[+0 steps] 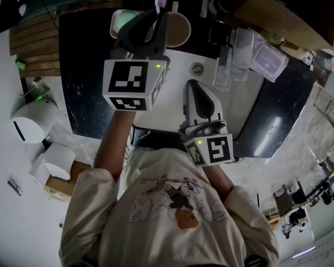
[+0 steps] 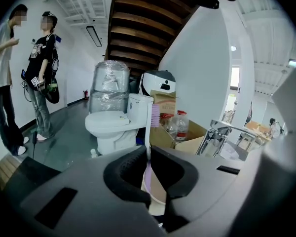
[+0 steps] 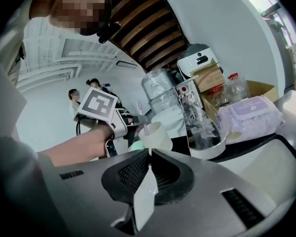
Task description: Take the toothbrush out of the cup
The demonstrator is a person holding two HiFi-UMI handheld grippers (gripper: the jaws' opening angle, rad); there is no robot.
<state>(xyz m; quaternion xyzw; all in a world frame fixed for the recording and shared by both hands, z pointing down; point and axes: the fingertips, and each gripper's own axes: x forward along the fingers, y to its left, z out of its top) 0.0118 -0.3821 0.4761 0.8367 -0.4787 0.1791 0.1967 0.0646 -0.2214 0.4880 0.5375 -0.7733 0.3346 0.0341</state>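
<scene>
While the toothbrush (image 2: 149,138) stands in the cup (image 2: 157,192), the left gripper (image 2: 148,153) pinches its handle; the right gripper (image 3: 149,154), nearer, has its jaws together, empty.

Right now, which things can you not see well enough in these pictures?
- Lower end of the toothbrush: left gripper view, sunk in the cup and behind the left gripper.
- Base of the cup: head view, covered by the left gripper.
- Print on the wipes pack: right gripper view, too small.
</scene>
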